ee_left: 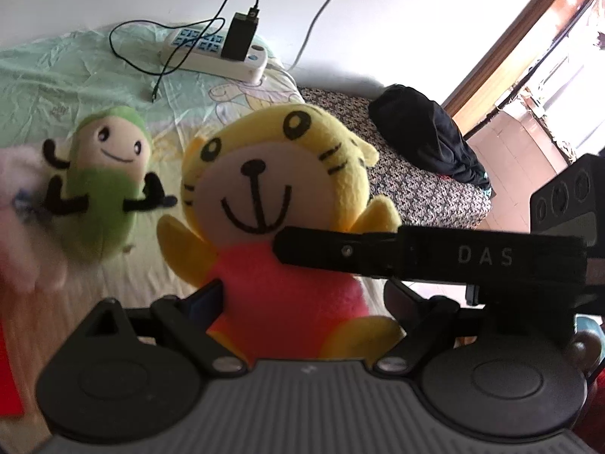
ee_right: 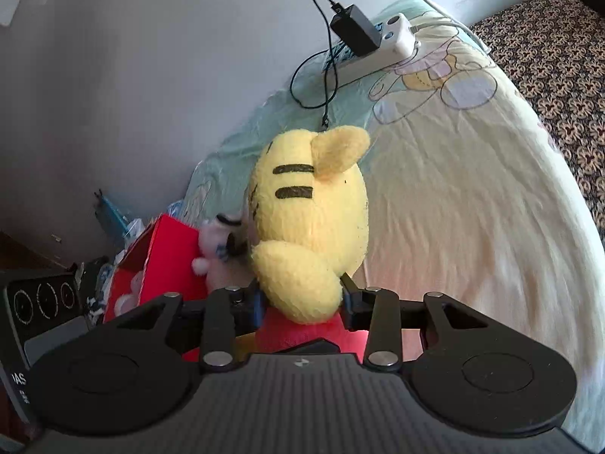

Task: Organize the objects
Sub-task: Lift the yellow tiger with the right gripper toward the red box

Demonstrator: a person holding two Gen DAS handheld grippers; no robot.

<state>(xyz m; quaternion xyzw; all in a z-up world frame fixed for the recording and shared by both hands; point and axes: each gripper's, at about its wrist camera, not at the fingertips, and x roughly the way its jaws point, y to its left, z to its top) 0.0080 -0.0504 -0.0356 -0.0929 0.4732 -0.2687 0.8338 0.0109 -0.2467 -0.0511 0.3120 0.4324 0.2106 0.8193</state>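
A yellow tiger plush [ee_left: 264,174] in a pink shirt stands upright on the bed. It also shows from the side in the right wrist view [ee_right: 310,212]. My left gripper [ee_left: 298,302] has its jaws around the plush's pink body. My right gripper [ee_right: 302,302] is shut on the plush's body from the side; one of its fingers [ee_left: 378,253] crosses the plush's chest in the left wrist view. A green bean plush [ee_left: 106,185] lies to the left on the sheet. A white plush [ee_right: 217,249] sits beside a red box [ee_right: 159,265].
A white power strip [ee_left: 215,53] with a black charger [ee_left: 240,36] and cable lies at the bed's far end by the wall. A black garment [ee_left: 427,136] lies on the patterned mattress [ee_left: 412,185]. A doorway is at the far right.
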